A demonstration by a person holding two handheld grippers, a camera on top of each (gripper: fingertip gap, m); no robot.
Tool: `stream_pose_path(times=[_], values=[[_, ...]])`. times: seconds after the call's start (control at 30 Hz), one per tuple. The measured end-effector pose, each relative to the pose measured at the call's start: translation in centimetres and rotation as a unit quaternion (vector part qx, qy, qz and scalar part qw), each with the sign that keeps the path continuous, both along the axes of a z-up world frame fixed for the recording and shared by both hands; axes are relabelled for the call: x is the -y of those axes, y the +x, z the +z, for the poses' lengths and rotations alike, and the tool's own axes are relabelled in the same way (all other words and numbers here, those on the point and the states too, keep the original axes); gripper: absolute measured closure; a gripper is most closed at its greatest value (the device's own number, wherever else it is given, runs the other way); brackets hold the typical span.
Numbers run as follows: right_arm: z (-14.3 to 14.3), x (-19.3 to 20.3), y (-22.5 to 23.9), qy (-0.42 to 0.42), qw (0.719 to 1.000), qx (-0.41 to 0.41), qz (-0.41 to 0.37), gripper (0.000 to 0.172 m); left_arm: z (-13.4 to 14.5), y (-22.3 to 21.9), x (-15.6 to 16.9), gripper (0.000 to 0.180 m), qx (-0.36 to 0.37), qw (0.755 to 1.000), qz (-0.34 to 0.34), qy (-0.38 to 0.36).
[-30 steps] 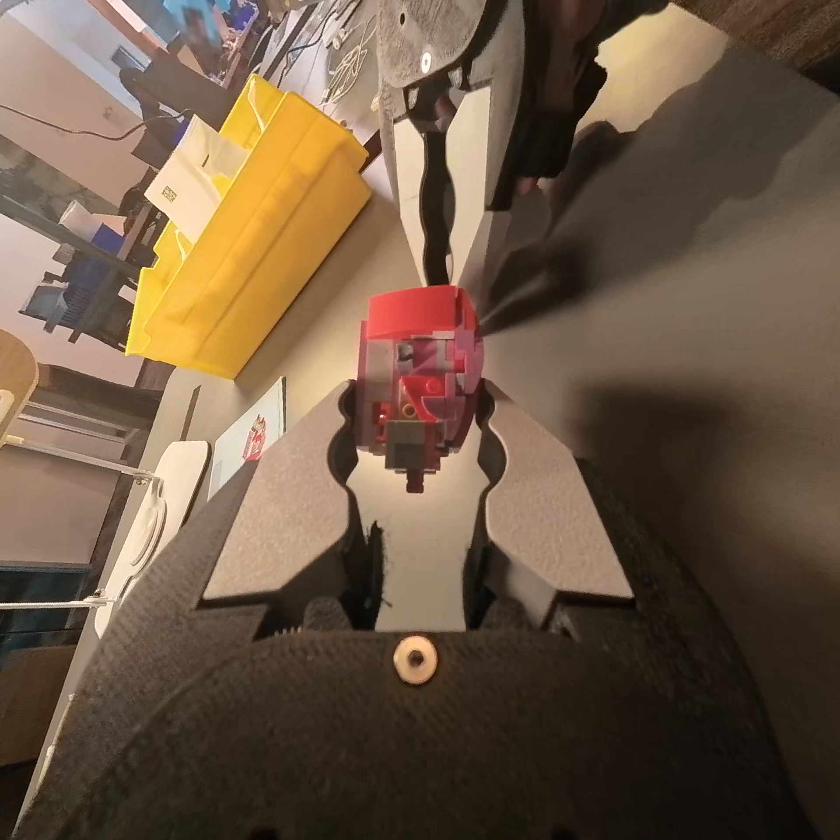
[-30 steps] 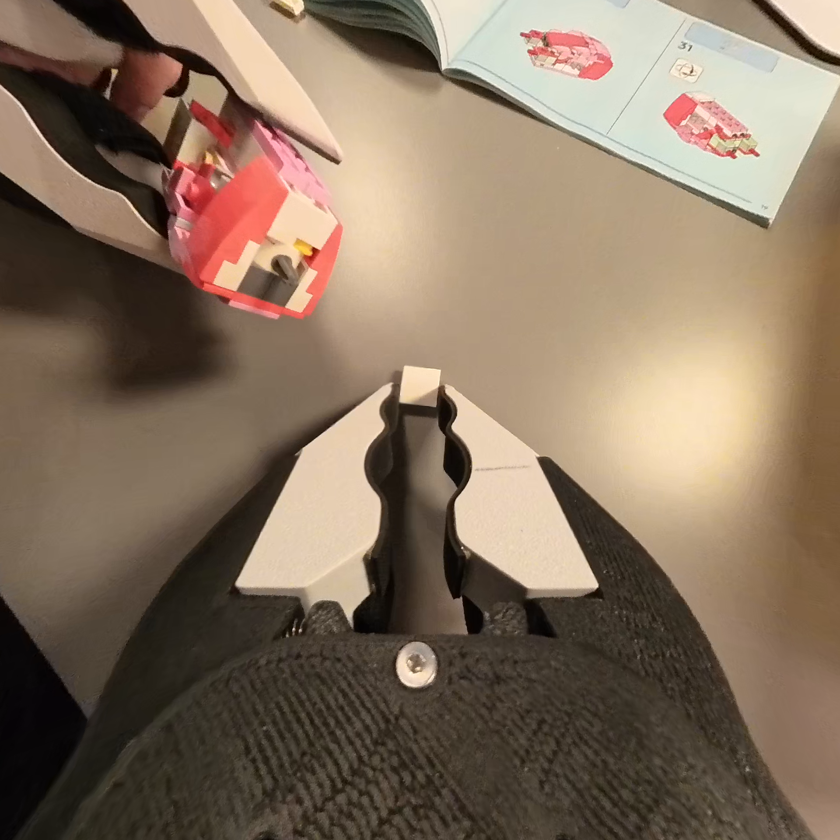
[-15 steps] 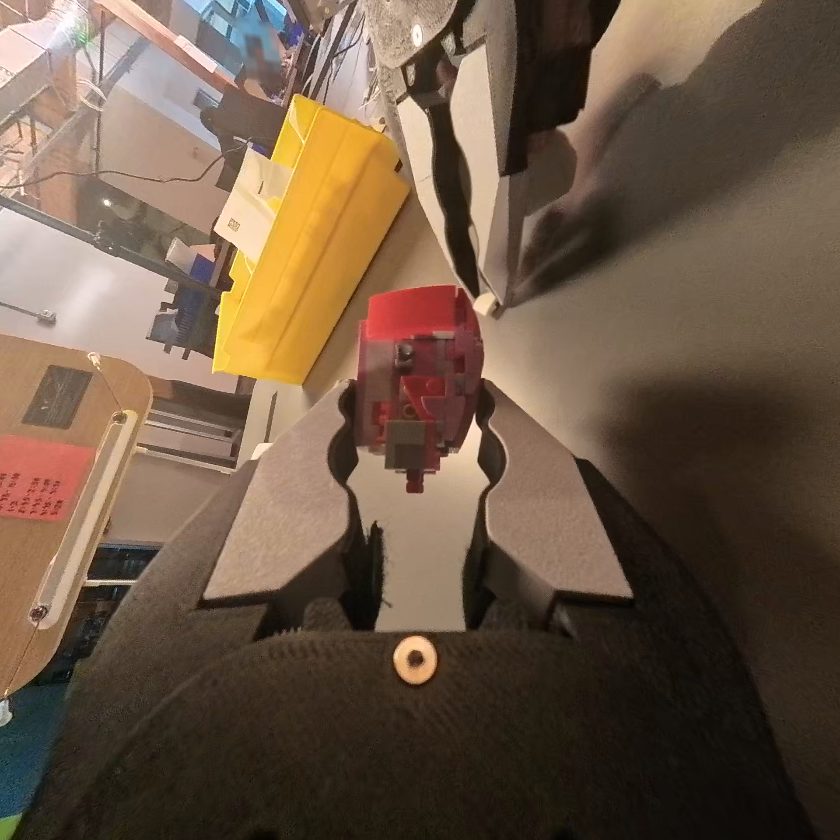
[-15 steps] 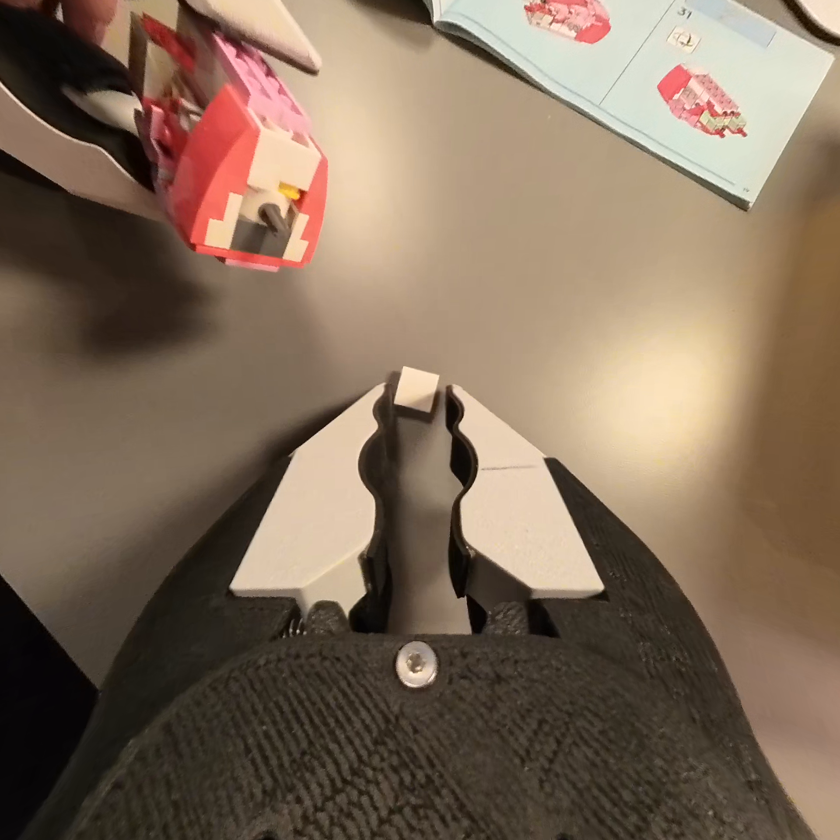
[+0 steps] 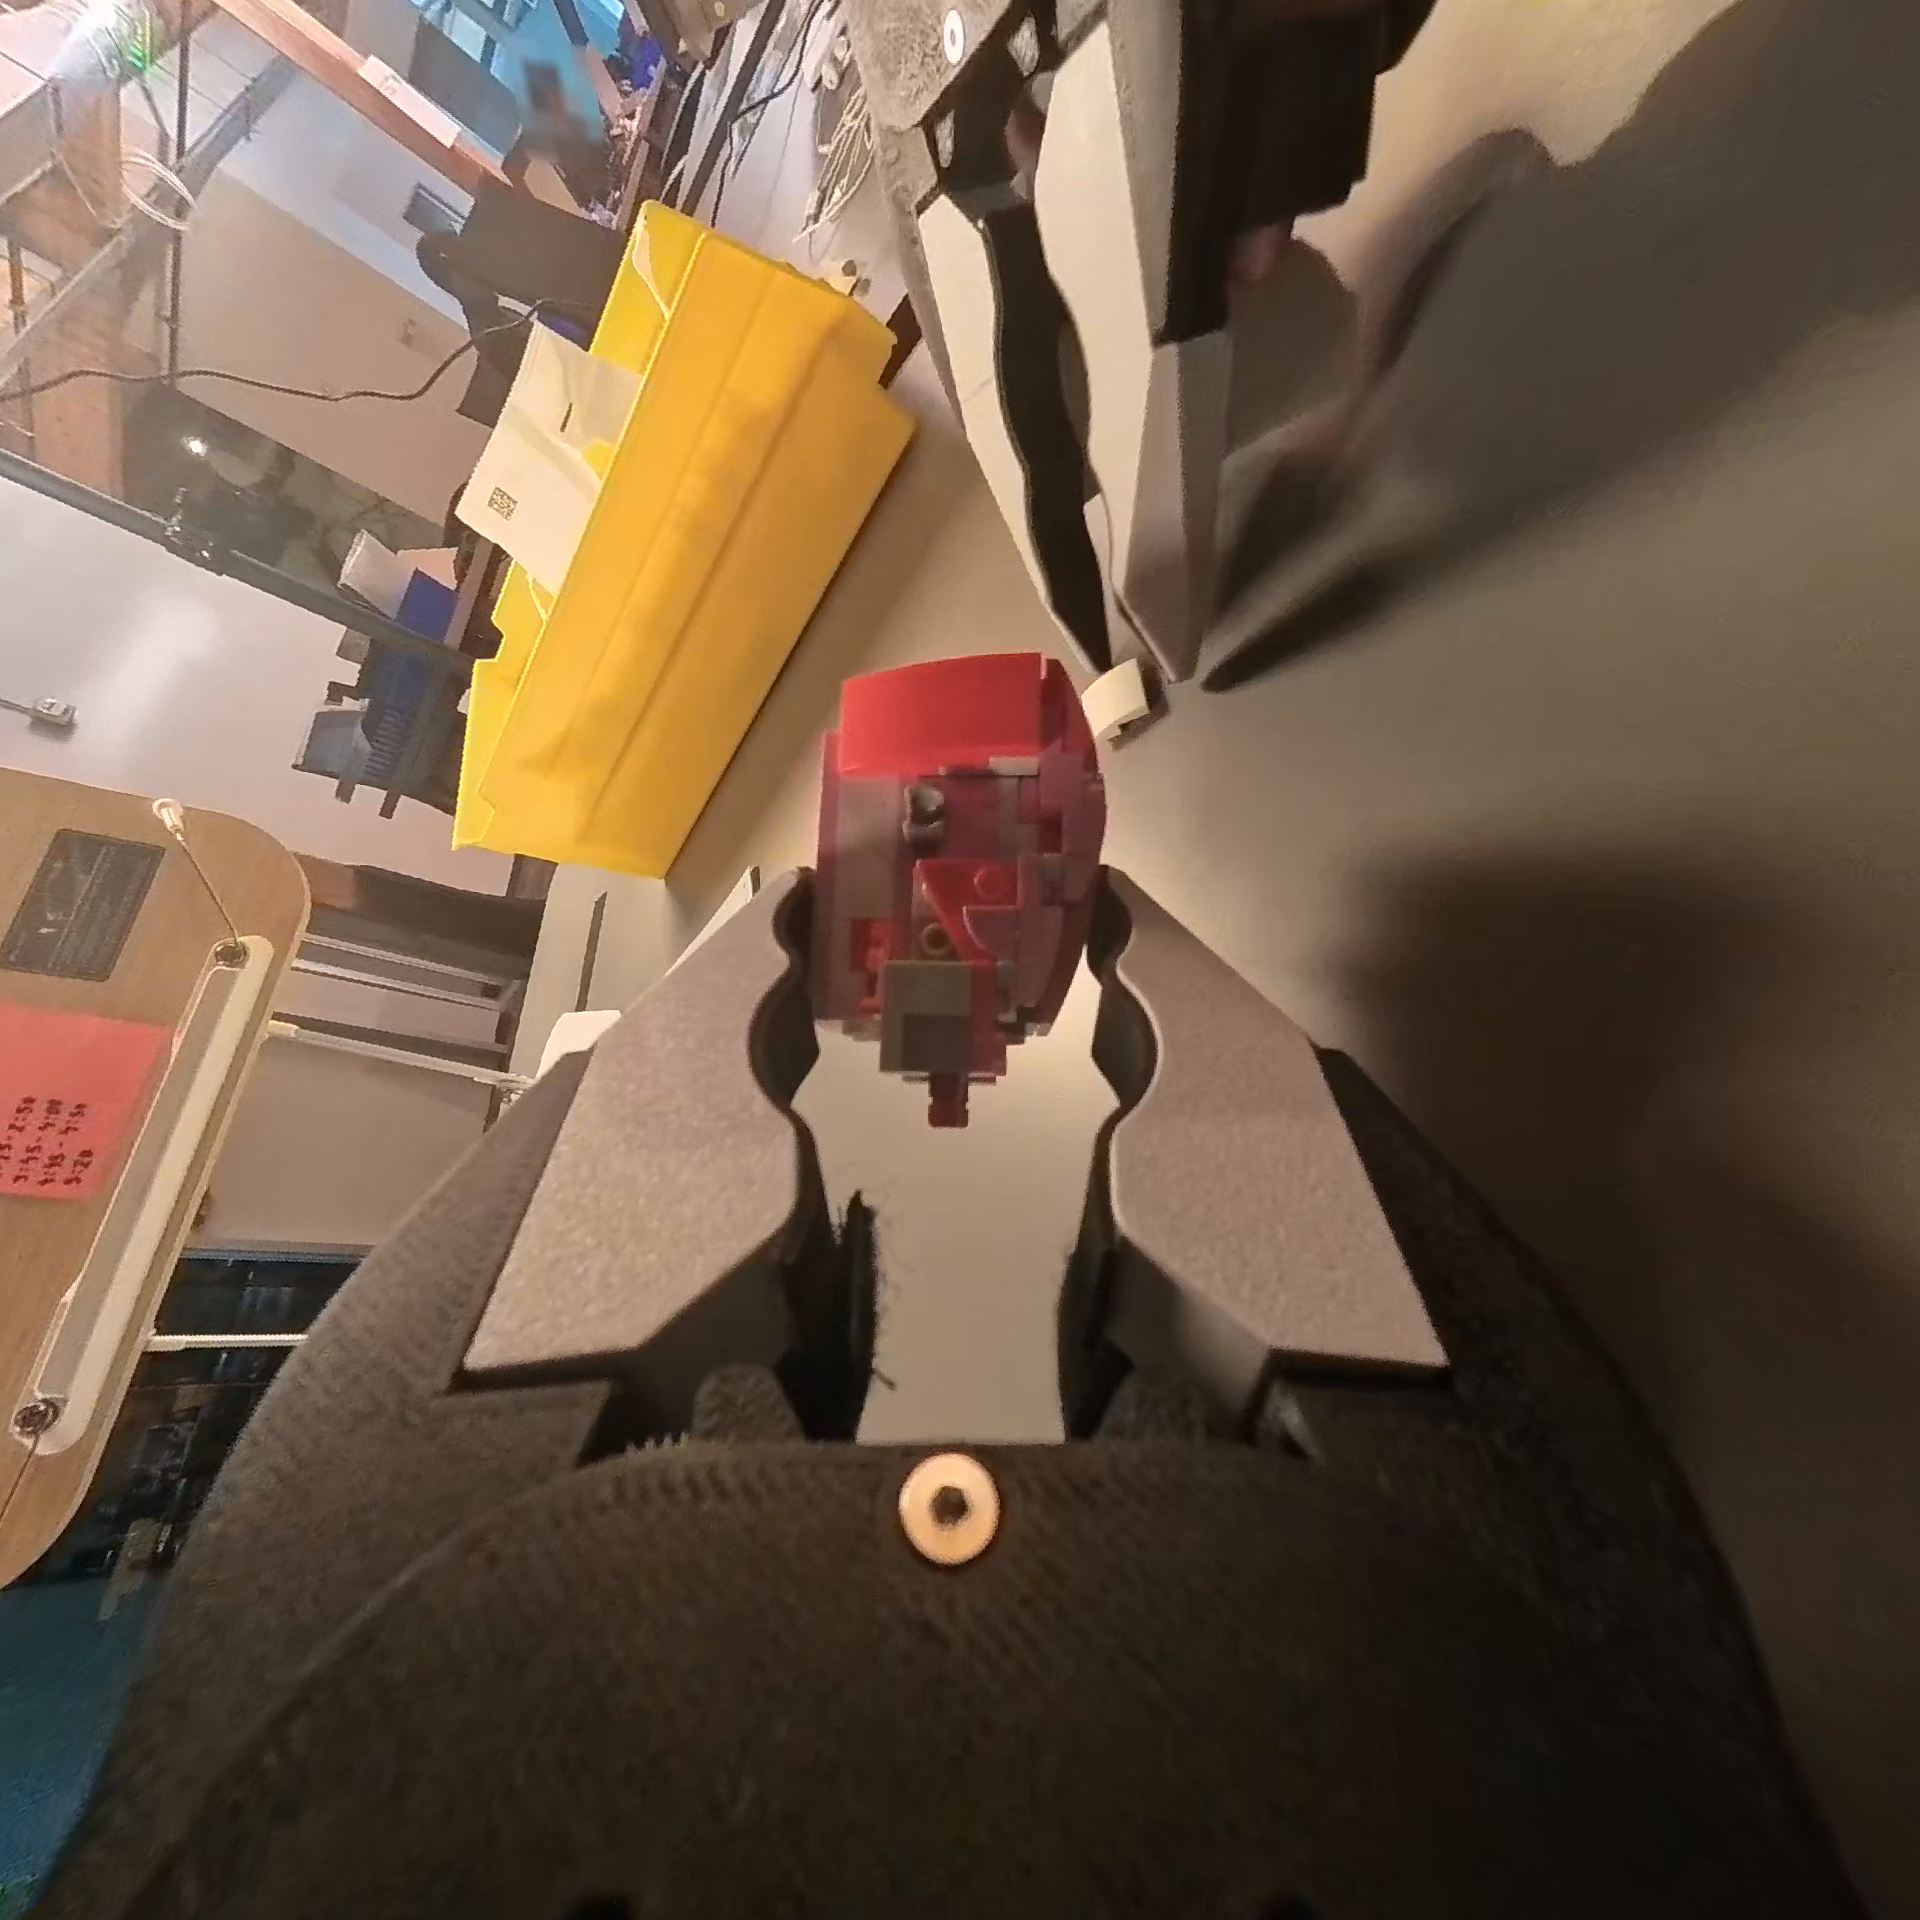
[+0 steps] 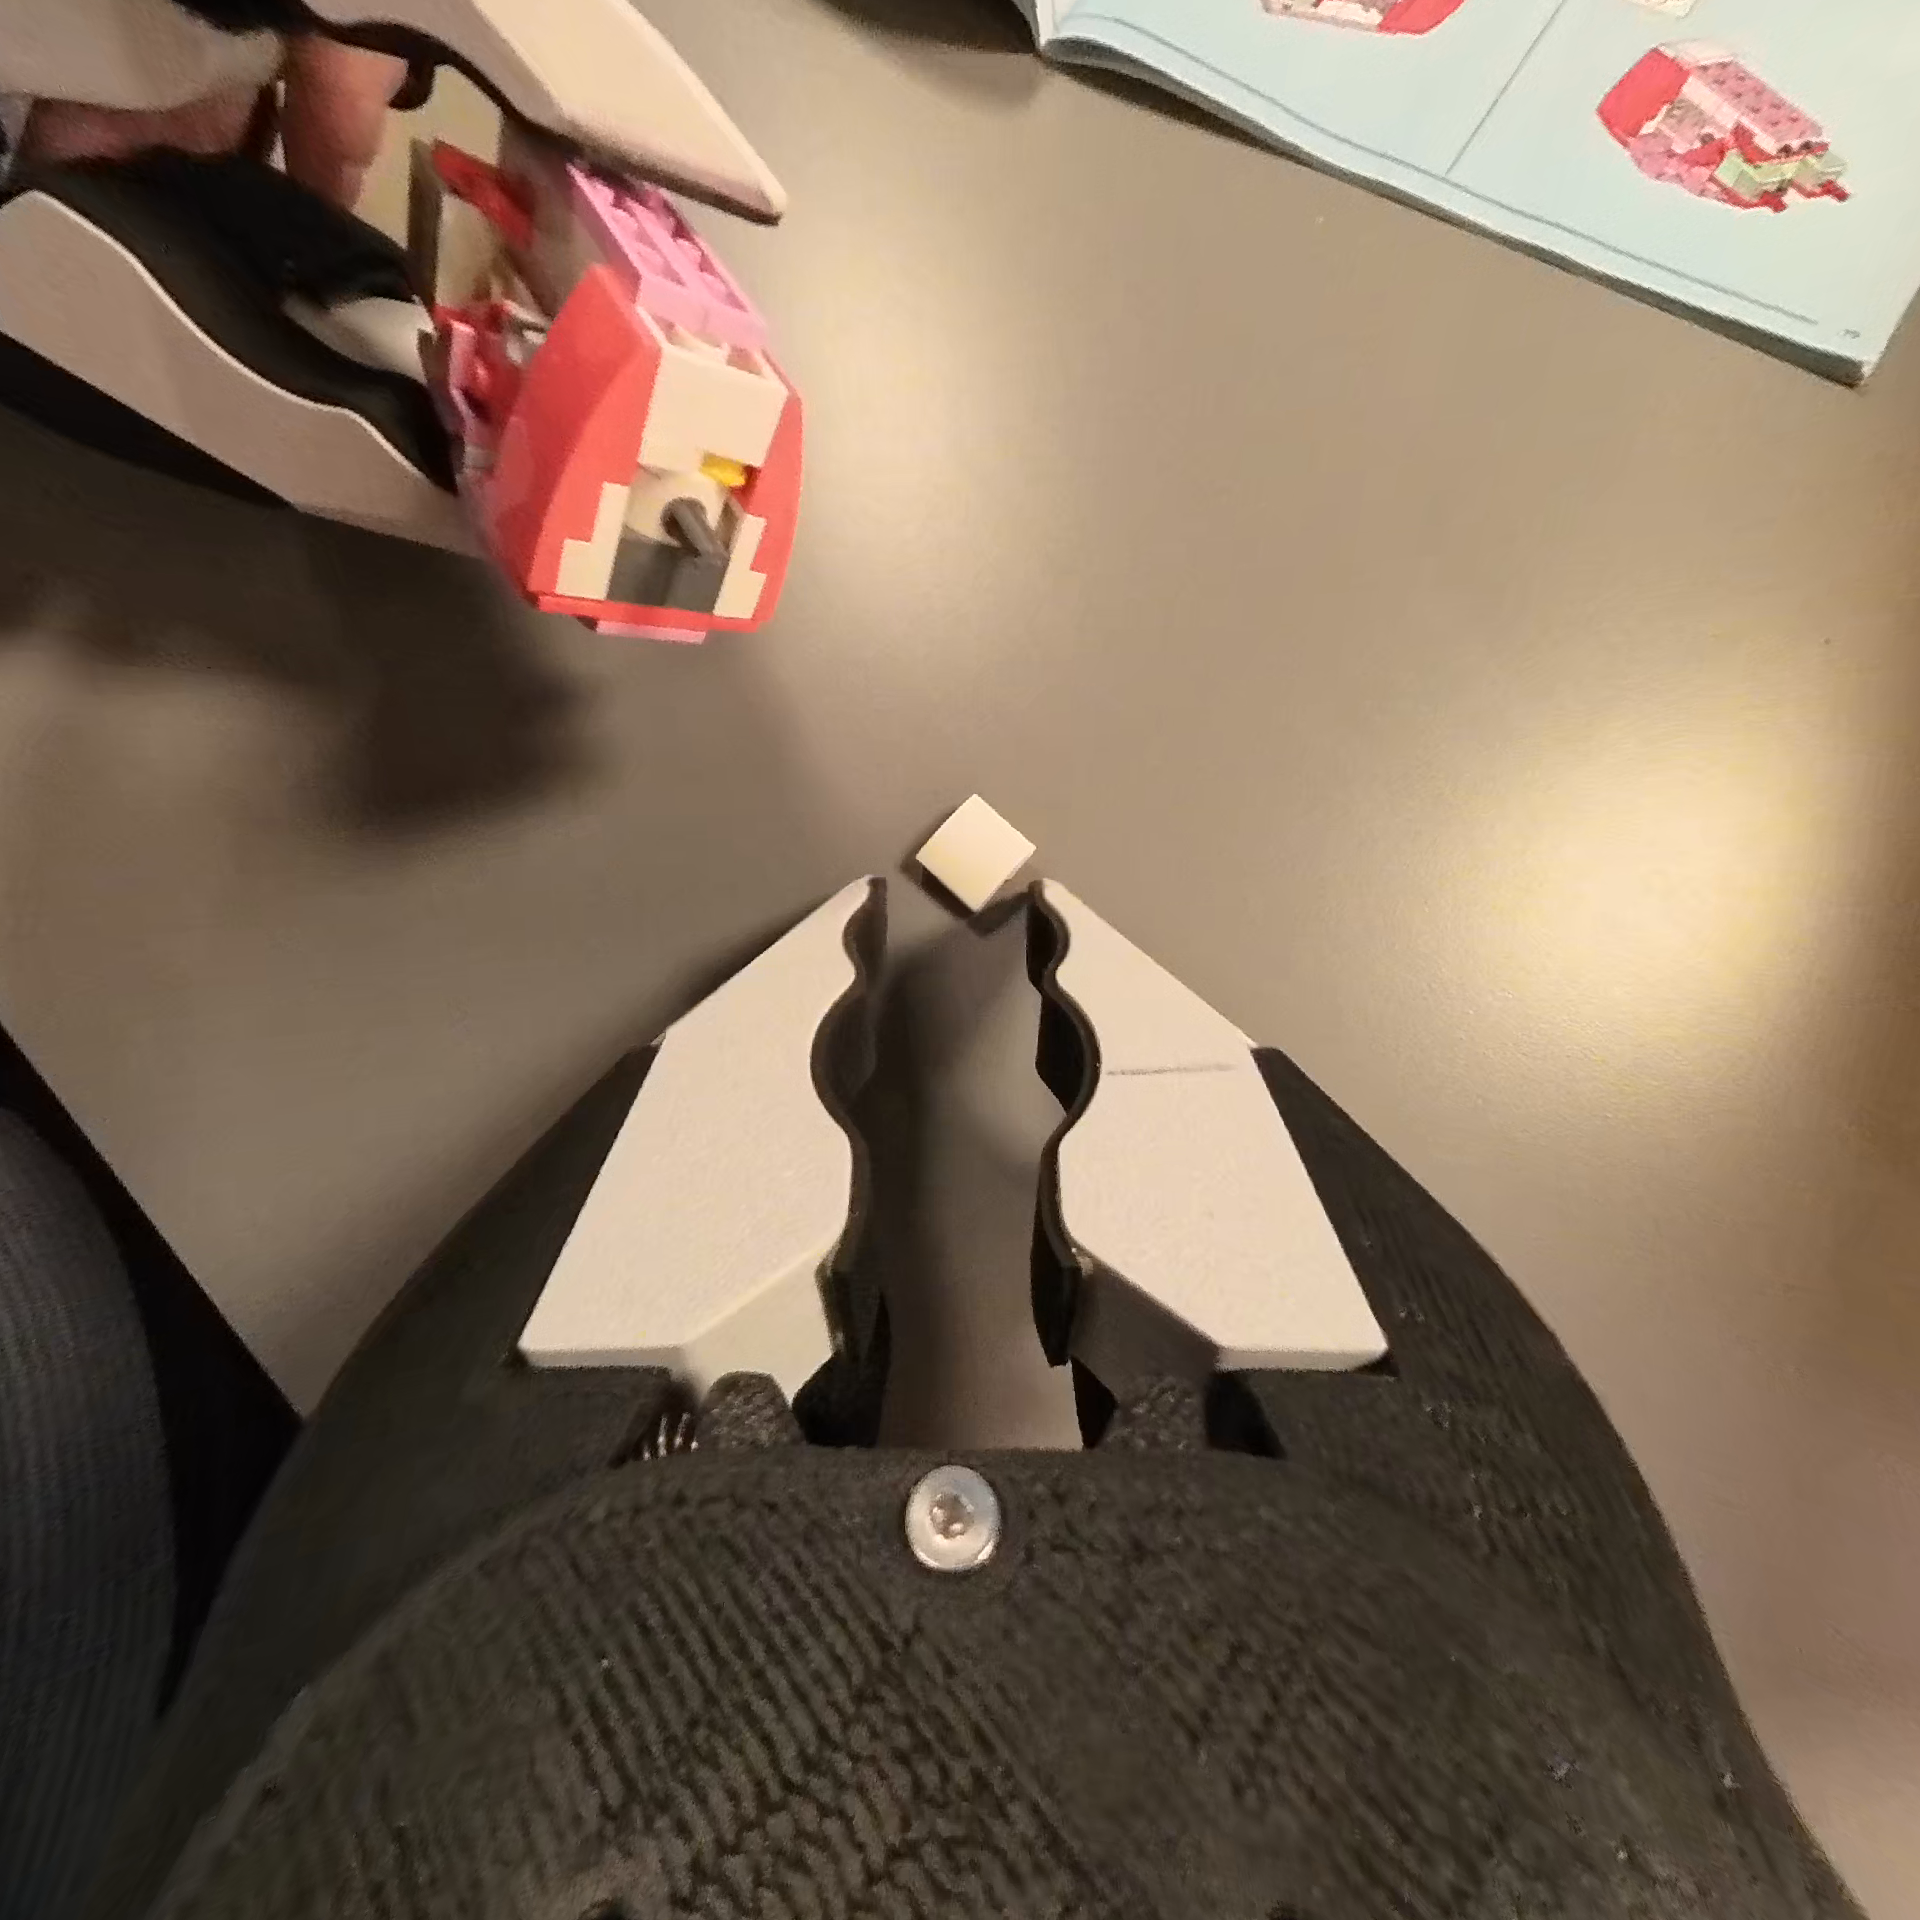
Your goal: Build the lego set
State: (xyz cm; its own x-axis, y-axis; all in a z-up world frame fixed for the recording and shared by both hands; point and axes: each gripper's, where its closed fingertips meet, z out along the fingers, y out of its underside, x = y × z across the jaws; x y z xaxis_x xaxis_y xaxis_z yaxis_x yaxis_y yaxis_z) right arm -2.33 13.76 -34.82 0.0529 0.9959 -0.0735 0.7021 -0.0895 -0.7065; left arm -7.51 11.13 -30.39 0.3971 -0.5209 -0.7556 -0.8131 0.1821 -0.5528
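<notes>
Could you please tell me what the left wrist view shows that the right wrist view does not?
Only the left wrist view shows the yellow bin and the workshop behind it. Only the right wrist view shows the open instruction booklet. Both show the red brick model clamped in the left gripper, and the small cream tile lying free on the table before the open right gripper.

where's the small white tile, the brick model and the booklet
small white tile (image 6: 975,855), right wrist view, its flat top
brick model (image 6: 665,457), right wrist view, its red and white front
booklet (image 6: 1507,156), right wrist view, its pale blue open page
</notes>
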Motion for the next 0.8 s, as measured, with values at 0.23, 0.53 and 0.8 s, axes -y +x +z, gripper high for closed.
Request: stream_pose_path(times=[0.23, 0.53, 0.8], values=[[0.0, 0.4, -0.7, -0.006, 0.999, -0.016, -0.031, 0.146, 0.8, 0.0, -0.1, 0.129, -0.008, 0.999, 0.008, 0.033], [1.5, -0.4, -1.1, 0.014, 0.998, -0.057, -0.026, 0.157, 1.1, 0.6, 0.2, 0.129, -0.036, 0.997, -0.004, 0.067], [10.6, 4.2, -1.3, -0.178, 0.950, -0.214, 0.142, 0.157, 2.2, 3.5, 1.7, 0.129, -0.022, 0.992, -0.068, 0.104]])
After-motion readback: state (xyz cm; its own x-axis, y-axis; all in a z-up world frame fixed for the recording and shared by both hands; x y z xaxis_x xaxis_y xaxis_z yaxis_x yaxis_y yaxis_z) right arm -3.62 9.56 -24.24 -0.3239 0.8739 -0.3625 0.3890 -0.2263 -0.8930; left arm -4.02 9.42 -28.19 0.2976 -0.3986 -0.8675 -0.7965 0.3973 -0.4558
